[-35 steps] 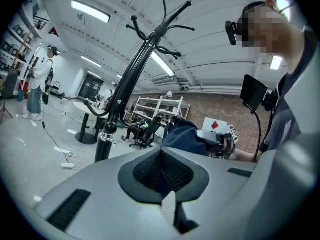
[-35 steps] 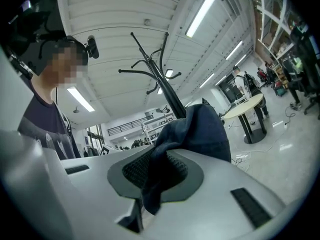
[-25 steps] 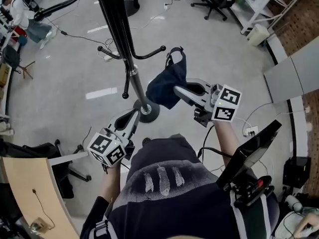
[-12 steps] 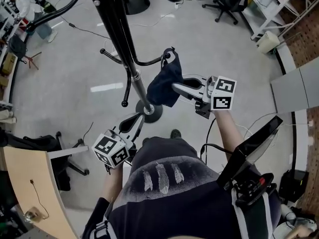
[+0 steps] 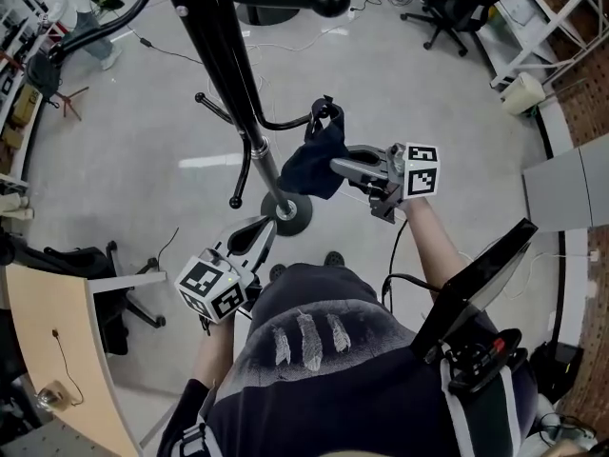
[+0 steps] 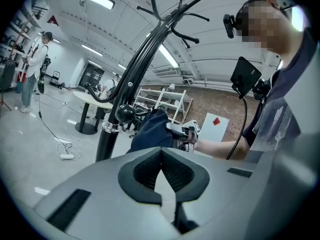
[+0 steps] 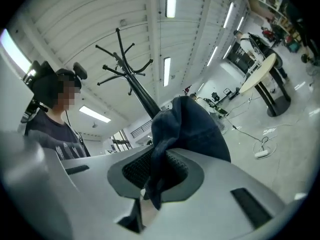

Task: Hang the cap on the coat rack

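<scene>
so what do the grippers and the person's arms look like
Both the left gripper and right gripper are light grey moulded shells with black ribbed pads, each carrying a white cube of black square markers. A black cable trails from the right one. The person wears a dark short-sleeved T-shirt with a pale print.

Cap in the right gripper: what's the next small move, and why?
Probably nudge the right gripper toward the coat rack so the cap slips over the hook: it is clamped on the cap, whose top sits at that hook's tip.
</scene>
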### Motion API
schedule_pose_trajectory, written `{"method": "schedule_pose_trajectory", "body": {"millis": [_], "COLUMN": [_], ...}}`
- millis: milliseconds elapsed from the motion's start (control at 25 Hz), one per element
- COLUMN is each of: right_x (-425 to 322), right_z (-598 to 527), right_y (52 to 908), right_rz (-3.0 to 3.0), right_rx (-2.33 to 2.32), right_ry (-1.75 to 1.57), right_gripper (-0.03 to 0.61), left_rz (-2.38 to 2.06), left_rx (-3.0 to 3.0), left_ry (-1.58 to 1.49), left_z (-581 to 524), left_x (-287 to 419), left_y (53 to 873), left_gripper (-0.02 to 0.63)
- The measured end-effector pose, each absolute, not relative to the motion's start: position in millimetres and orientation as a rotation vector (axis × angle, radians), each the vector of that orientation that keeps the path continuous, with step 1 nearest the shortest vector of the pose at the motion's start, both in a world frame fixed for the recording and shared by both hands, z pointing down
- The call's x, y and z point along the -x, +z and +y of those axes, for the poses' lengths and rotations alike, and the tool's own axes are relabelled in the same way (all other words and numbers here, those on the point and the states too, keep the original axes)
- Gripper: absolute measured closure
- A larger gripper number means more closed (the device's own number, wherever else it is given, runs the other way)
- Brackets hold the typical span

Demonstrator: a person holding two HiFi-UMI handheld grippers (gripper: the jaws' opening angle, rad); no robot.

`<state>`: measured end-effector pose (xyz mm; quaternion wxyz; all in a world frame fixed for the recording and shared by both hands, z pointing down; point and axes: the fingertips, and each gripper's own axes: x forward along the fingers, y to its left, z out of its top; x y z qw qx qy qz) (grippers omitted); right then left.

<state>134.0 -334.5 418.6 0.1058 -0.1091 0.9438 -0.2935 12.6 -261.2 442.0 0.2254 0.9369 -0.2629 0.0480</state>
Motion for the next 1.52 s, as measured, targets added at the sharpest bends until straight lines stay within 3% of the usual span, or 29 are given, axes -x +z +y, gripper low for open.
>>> {"method": "schedule_pose_trajectory", "body": {"millis": [960, 1520], "right_x": [-157.6, -126.1], "right_z": [-412.1, -421.2], "right_y": [463.0, 474.7], "right_rz": [2.547, 2.956], "right_rx": [0.453, 0.549], "right_ry": [-1.184, -1.256], "right_gripper": [0.545, 0.545], "left_rz": [-0.805, -0.825], "left_rx": [-2.533, -2.510], "left_ry": [0.117, 0.097], "left_z": [-268.0, -275.8], "left_x": [-29.1, -30.6], "left_y": [448.1, 454.2], "left_gripper": [0.606, 0.606]}}
